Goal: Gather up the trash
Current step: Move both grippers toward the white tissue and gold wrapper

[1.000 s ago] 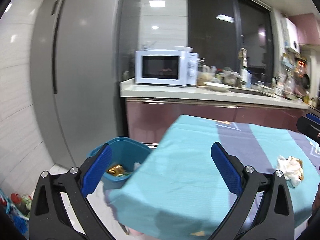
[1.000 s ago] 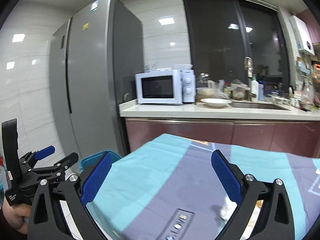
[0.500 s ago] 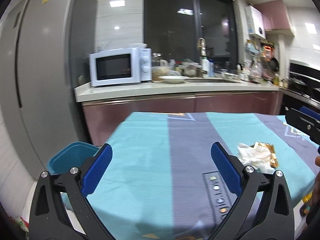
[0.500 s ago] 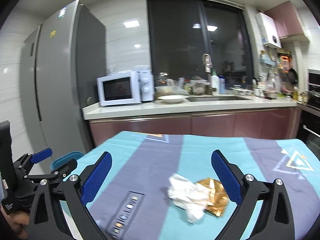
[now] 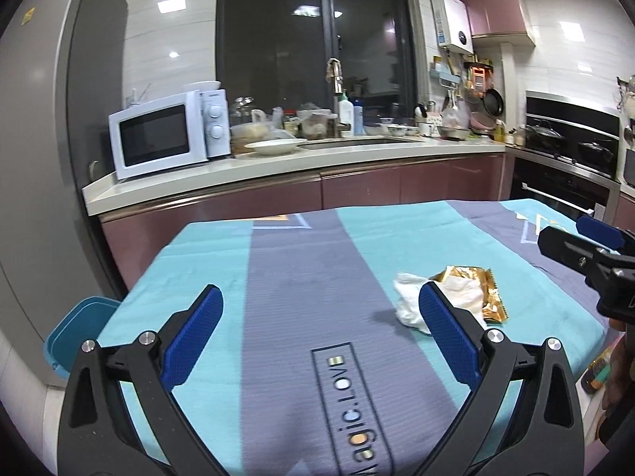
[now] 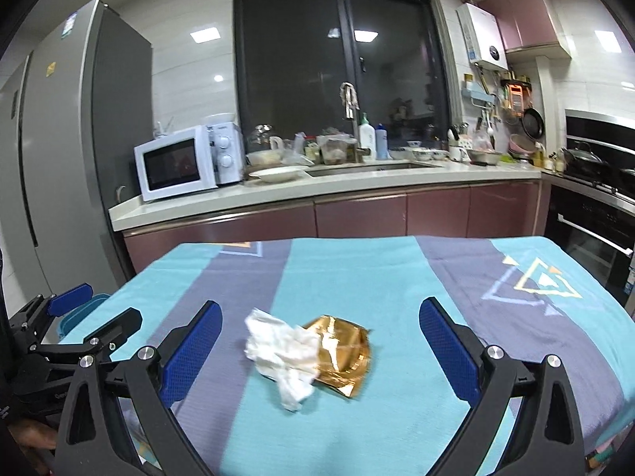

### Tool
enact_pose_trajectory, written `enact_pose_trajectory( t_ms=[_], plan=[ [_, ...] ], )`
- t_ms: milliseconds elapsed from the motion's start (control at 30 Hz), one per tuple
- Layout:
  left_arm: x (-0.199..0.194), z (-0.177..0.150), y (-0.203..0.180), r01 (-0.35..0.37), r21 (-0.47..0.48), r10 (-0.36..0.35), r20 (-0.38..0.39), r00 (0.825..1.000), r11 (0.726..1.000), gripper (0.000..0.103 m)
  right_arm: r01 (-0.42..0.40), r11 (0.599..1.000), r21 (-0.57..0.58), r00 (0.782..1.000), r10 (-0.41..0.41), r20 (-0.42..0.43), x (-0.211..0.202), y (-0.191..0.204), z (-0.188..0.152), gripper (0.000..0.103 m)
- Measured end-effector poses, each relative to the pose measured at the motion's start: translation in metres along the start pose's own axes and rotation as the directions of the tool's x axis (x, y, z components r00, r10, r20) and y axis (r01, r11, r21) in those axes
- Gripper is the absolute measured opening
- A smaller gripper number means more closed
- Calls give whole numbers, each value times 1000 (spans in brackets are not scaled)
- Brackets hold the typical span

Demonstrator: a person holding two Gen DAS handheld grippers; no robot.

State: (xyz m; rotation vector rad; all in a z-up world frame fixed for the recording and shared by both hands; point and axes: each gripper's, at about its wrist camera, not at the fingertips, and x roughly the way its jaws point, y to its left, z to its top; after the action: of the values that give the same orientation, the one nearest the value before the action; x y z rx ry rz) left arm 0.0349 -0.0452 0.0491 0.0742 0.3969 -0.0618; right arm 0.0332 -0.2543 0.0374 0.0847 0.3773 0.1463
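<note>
Two grippers hover spread and empty: the right gripper (image 6: 317, 341) frames the crumpled white tissue (image 6: 279, 351) and gold wrapper (image 6: 343, 351) touching at lower centre on the tablecloth (image 6: 357, 269), clearly nearer than the left gripper (image 5: 317, 329). The teal bin (image 5: 77, 327) sits at lower left, off the table's edge.

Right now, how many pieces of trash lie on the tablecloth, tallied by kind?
Crumpled white tissue: 1
Gold foil wrapper: 1
Total: 2, touching each other on the tablecloth, between the open fingers of the right gripper. The left gripper is open and empty too.
</note>
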Motion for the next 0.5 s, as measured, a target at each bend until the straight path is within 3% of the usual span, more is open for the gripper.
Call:
enact_pose_trajectory(
  t_ms=[500],
  plan=[
    [36, 2, -36, 75, 44, -73, -57, 996, 996, 97, 47, 998, 45, 997, -45, -58, 12, -38, -14, 96]
  ],
)
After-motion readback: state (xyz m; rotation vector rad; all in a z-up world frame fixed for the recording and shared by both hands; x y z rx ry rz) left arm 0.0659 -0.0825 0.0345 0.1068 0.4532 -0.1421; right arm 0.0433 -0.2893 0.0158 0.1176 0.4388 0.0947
